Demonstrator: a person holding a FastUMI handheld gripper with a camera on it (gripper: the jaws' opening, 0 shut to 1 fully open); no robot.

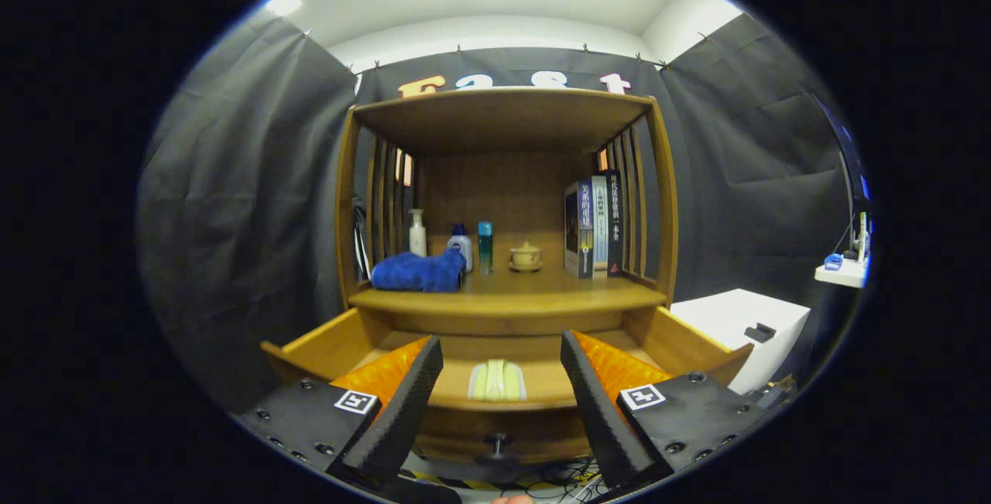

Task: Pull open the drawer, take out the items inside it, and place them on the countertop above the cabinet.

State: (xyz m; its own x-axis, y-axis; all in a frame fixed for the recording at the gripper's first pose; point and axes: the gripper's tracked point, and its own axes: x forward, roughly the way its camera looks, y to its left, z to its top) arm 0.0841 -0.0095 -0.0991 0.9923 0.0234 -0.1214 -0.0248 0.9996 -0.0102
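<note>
The wooden cabinet's drawer [325, 343] stands pulled out, its front panel with a dark knob [498, 442] low between my fingers. Inside it lies a pale green folded cloth [496, 380], just ahead of the fingertips and centred in the gap. My gripper [502, 353] is open, held above the drawer with nothing between its fingers. On the countertop [542, 291] above the drawer rests a blue towel [420, 272] at the left.
The countertop also carries a white pump bottle [417, 233], a small white bottle [461, 245], a teal bottle [485, 247], a lidded tea cup [526, 256] and upright books [594, 227] at the right. A white box [739, 322] stands right of the cabinet. Cables lie on the floor below.
</note>
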